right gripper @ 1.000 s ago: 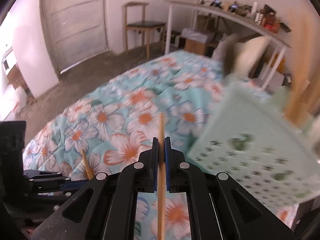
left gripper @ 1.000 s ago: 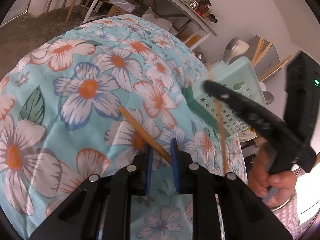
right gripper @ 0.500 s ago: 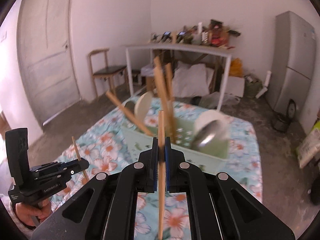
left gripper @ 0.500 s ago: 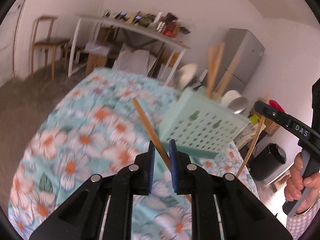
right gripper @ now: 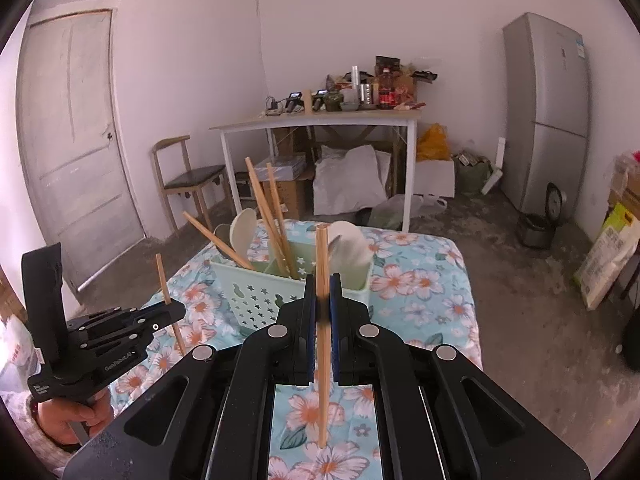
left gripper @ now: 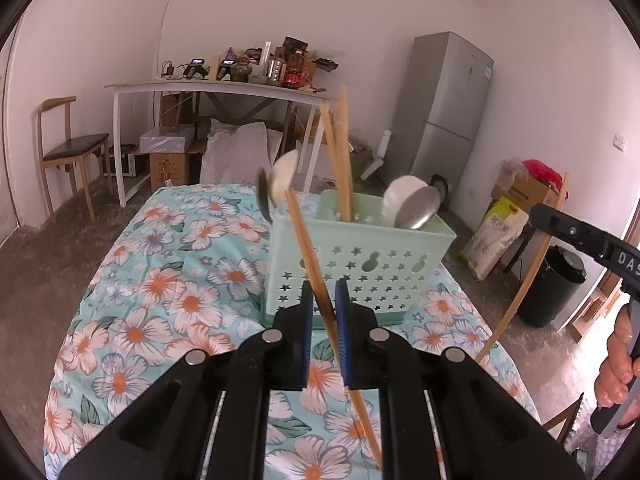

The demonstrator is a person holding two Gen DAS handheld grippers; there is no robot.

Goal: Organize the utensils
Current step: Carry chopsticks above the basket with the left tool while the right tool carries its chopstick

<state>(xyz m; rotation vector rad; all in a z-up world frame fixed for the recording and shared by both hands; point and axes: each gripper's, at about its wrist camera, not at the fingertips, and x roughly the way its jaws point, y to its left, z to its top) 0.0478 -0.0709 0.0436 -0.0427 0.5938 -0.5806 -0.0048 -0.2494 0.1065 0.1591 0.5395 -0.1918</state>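
left gripper (left gripper: 323,312): clamped on chopstick (left gripper: 310,256), jaws just closing
right gripper (right gripper: 323,300): pinching second chopstick (right gripper: 322,280)
basket (left gripper: 360,272): 12 o'clock, blocking path
fridge (left gripper: 448,112): 2 o'clock

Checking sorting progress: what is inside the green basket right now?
The green basket holds three wooden chopsticks, pale spoons and a metal spoon, all standing up. Their lower ends and the basket floor are hidden.

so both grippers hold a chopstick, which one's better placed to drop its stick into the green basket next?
Right, probably. The right gripper holds its chopstick upright, in line with the green basket. The left gripper holds its chopstick tilted, so it would need straightening first.
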